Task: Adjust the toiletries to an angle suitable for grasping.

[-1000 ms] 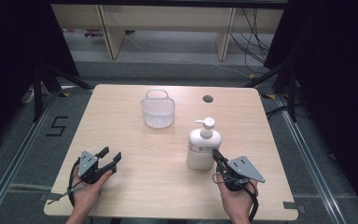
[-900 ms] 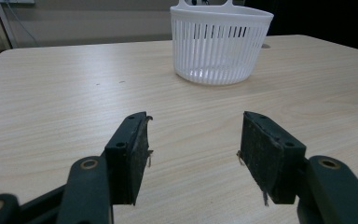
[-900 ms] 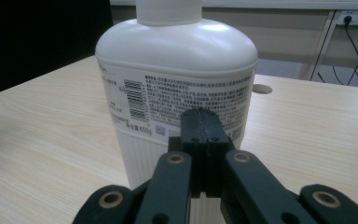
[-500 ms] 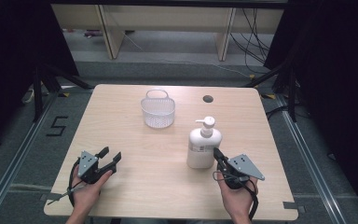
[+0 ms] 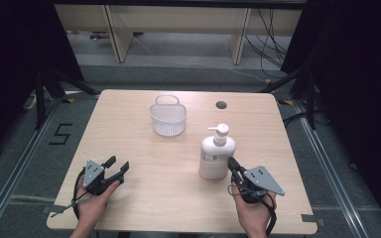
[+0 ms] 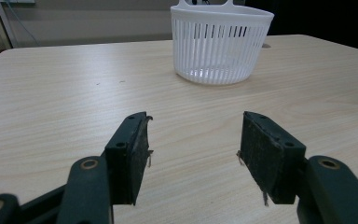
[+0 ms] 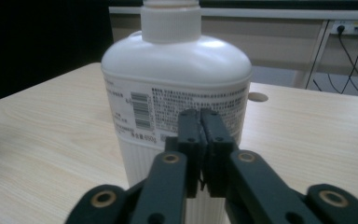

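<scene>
Jaws of right gripper [image 7: 200, 140] just starting to part, nearly together behind soap bottle [image 5: 217, 153], nothing between; left gripper [image 5: 118, 166] wide, unmoved.

On the table [image 5: 129, 134] the basket [image 5: 168, 117] stands toward the far side; the pump bottle [image 5: 216, 153] stands nearer and to its right, with the round hole [image 5: 221, 105] behind the bottle

High overview; tongs-mounted close-ups sharing the table [image 5: 178, 198].
</scene>
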Demonstrator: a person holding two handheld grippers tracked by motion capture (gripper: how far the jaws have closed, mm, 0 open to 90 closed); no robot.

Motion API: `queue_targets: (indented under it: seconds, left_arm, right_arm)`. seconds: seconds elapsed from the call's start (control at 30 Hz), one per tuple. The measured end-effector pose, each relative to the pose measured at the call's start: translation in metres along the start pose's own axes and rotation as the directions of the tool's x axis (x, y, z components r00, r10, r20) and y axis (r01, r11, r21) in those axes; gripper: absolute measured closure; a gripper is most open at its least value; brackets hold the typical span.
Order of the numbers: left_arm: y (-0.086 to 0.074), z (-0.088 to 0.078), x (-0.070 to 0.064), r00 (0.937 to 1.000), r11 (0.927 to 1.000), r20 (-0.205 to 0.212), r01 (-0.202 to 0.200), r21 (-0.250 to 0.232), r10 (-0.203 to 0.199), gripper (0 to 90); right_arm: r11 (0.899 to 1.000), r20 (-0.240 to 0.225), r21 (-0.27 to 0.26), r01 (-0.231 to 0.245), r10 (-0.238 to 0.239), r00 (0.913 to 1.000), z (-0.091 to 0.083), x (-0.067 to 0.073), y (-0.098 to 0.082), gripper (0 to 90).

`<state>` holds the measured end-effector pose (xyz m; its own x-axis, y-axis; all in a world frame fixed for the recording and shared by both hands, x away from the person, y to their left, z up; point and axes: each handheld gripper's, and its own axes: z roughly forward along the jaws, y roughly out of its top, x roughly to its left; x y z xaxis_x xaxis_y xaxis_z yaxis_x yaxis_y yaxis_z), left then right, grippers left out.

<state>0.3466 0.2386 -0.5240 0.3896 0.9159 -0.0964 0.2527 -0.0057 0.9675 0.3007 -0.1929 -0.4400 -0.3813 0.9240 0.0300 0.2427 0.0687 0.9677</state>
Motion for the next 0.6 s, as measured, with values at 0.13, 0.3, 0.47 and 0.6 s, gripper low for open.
queue_targets:
  seconds: [0.13, 0.3, 0.47, 0.6]
  left_arm:
    - [0.001, -0.001, 0.000, 1.0000, 0.9999, -0.007, -0.004, 0.016, 0.004, 41.5]
    - [0.000, 0.000, 0.000, 1.0000, 0.9999, -0.005, 0.003, 0.010, -0.003, 41.4]
    - [0.000, 0.000, 0.000, 1.0000, 1.0000, -0.003, 0.002, 0.009, -0.002, 41.4]
    - [0.001, 0.000, 0.001, 1.0000, 0.9999, -0.002, 0.007, 0.015, -0.007, 41.4]
  right_arm:
    - [0.999, 0.011, -0.048, -0.013, 0.013, 0.9999, -0.005, 0.000, 0.006, 74.8]
    - [0.996, 0.002, -0.079, -0.043, 0.043, 0.9991, -0.009, 0.000, 0.011, 62.6]
    - [0.996, -0.003, -0.079, -0.037, 0.037, 0.9993, -0.010, 0.002, 0.012, 55.1]
    - [0.996, 0.015, -0.089, -0.012, 0.014, 0.9998, -0.011, 0.005, 0.014, 54.0]
